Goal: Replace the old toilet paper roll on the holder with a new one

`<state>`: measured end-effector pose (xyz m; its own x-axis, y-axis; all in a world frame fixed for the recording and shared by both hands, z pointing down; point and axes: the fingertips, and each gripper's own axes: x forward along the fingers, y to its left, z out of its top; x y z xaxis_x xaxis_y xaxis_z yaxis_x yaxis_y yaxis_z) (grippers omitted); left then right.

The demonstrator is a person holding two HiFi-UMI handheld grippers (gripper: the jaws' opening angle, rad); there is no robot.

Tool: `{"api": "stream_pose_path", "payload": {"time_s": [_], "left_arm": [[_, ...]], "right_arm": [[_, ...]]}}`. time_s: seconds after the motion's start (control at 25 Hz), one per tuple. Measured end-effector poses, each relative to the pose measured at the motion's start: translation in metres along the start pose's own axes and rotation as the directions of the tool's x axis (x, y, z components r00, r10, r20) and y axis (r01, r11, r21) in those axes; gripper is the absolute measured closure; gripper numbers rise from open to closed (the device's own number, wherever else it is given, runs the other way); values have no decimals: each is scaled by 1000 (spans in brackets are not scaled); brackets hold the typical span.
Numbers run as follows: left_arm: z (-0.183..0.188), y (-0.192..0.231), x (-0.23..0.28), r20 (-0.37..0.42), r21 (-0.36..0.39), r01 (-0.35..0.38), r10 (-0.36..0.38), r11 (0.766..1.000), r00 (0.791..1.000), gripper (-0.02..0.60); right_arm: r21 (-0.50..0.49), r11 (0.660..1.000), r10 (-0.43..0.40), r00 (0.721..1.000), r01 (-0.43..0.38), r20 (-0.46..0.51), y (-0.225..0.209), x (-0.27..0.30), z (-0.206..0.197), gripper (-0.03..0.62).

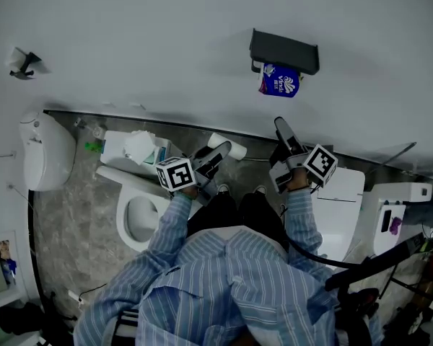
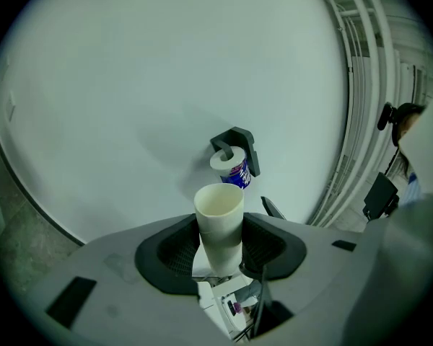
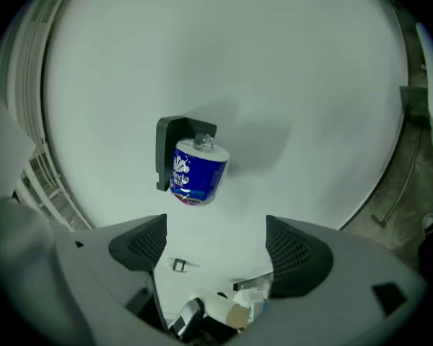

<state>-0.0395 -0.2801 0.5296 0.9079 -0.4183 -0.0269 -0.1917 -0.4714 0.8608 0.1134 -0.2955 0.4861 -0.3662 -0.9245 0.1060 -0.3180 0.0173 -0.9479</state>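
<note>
Where the person stands: facing a plain white wall (image 1: 166,42), seen from above in a blue striped shirt (image 1: 224,287), with a gripper in each hand raised toward the wall.
Holder: a dark bracket (image 1: 283,51) fixed to the wall, up and to the right of both grippers; from the left gripper view (image 2: 239,148) it shows side on, from the right gripper view (image 3: 166,153) nearly front on.
New roll: a toilet paper roll in a blue printed wrapper (image 1: 279,80) hangs on the holder, tilted a little; its white end faces the left gripper view (image 2: 231,166), its wrapped side the right gripper view (image 3: 197,171).
Old roll: a bare cardboard tube (image 1: 238,150), off the holder and well apart from it.
Left gripper: (image 1: 218,153) clamped on the cardboard tube (image 2: 219,225), which stands upright between the two dark pads with its open end on top (image 2: 220,249).
Right gripper: (image 1: 283,139) jaws spread wide with only wall showing between the pads (image 3: 215,247); it points at the holder but stays clear of it.
Toilet: a white bowl (image 1: 141,215) below the left gripper, its tank top (image 1: 115,146) carrying crumpled paper and small items that are too small to name.
Other fittings: a white fixture (image 1: 43,153) on the wall at far left, and a second white unit (image 1: 339,207) at lower right.
</note>
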Motion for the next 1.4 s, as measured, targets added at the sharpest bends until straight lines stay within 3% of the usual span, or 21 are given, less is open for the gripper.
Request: {"api": "stream_pose_path", "payload": {"time_s": [0.16, 0.6, 0.68, 0.84, 1.04, 1.2, 1.4], "left_arm": [[-8, -3, 0, -1, -15, 15, -15, 1000, 1000, 400], [-60, -45, -4, -23, 9, 46, -46, 999, 999, 399], [-77, -59, -8, -27, 11, 49, -48, 999, 998, 399], [-122, -84, -26, -39, 8, 42, -42, 999, 998, 399], [-186, -118, -52, -31, -6, 37, -37, 999, 999, 399], [-236, -142, -82, -43, -12, 25, -26, 1000, 999, 399], [-266, -165, -117, -42, 27, -14, 15, 1000, 999, 399]], "right_arm": [[-63, 997, -59, 997, 55, -56, -5, -20, -22, 160], [-246, 966, -129, 972, 79, -194, -2, -83, -73, 173], [-249, 965, -137, 970, 84, -202, -4, -104, -82, 209], [-240, 963, -171, 966, 123, -192, -15, -160, -107, 378], [-249, 954, -219, 955, 167, -201, -31, -239, -134, 530], [-233, 952, -246, 947, 197, -205, -44, -291, -158, 568], [-227, 957, -234, 941, 180, -243, -42, -321, -185, 576]]}}
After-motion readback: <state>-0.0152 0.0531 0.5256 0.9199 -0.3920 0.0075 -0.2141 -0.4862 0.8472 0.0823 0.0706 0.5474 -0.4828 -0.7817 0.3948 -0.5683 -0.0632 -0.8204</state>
